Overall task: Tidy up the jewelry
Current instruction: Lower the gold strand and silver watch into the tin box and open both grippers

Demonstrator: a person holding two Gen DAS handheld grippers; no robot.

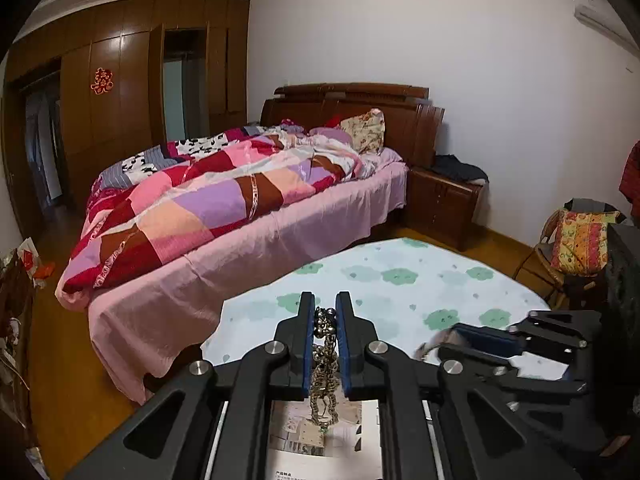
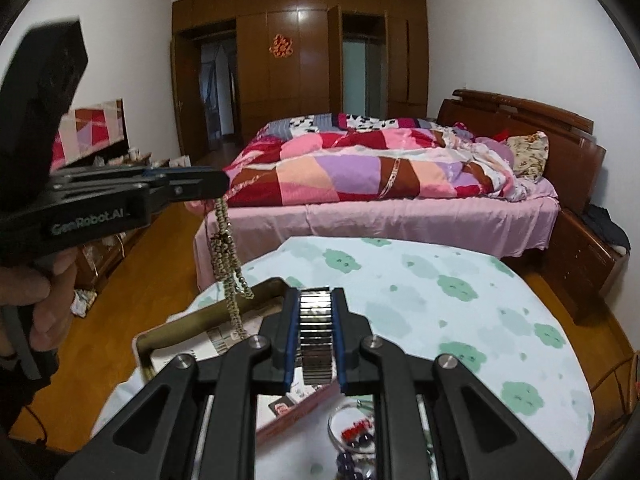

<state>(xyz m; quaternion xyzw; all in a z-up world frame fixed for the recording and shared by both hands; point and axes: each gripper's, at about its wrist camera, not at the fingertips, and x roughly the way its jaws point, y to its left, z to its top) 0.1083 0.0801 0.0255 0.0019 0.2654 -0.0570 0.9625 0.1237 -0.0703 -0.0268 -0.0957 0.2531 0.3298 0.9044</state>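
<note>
My left gripper (image 1: 325, 300) is shut on a beaded metal chain necklace (image 1: 325, 364) that hangs down between its pads. In the right wrist view the left gripper (image 2: 216, 184) holds that necklace (image 2: 228, 264) dangling over an open tin box (image 2: 200, 316) with papers inside. My right gripper (image 2: 316, 292) is shut on a silver link bracelet band (image 2: 316, 336), held above the box's near edge. The right gripper (image 1: 448, 340) also shows low at the right of the left wrist view, with a bit of the band (image 1: 430, 344) at its tip.
A round table with a cloud-print cloth (image 2: 440, 288) holds the box. A glass bowl with dark beads and a red item (image 2: 356, 436) sits near the front. A bed (image 2: 380, 184), a nightstand (image 2: 588, 256) and a chair (image 1: 576, 248) stand around.
</note>
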